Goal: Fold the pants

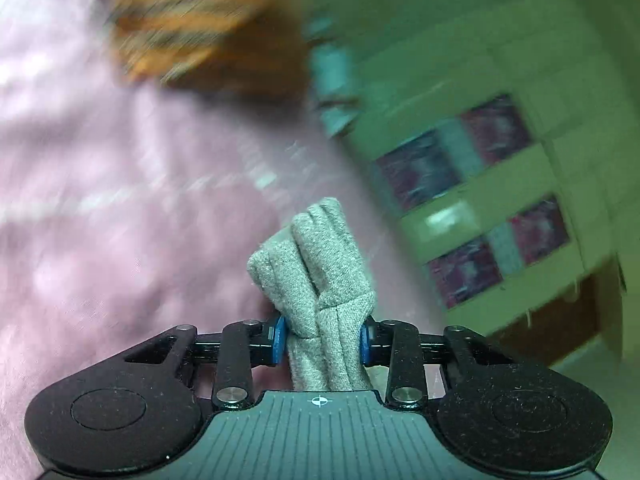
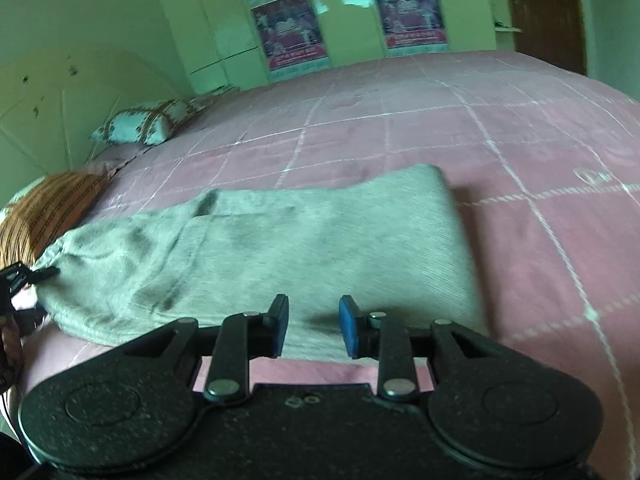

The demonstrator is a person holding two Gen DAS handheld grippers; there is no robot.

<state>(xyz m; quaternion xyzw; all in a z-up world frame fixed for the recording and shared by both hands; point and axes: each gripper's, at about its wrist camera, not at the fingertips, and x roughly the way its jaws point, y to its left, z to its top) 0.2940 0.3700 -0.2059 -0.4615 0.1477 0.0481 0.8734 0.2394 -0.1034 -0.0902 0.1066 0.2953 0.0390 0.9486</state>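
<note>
Left wrist view: the left gripper [image 1: 323, 338] pinches a bunched, several-layered fold of the grey pants [image 1: 316, 280] between its blue pads [image 1: 279, 340]. The fabric fills the gap from pad to pad, rises past the fingertips and runs back under the gripper body. Behind it lie the pink quilted bedspread [image 1: 100, 200] and an orange patterned cushion [image 1: 200, 28], both blurred, with green wardrobe doors [image 1: 500, 60] bearing posters [image 1: 420, 172] to the right.

Right wrist view: the right gripper [image 2: 313, 330] hovers with its fingers [image 2: 279, 326] spread a little and nothing between them. The pants [image 2: 280, 248] lie spread on the bedspread [image 2: 520, 240] just ahead of and partly beneath the fingertips, their near edge passing under the gap. The pads do not press the cloth. At the far left edge the garment's gathered end meets the black tip of the other gripper [image 2: 24, 276]. An orange cushion [image 2: 48, 208] and a white patterned pillow [image 2: 144, 122] sit beyond it, against the green wall [image 2: 100, 20].
</note>
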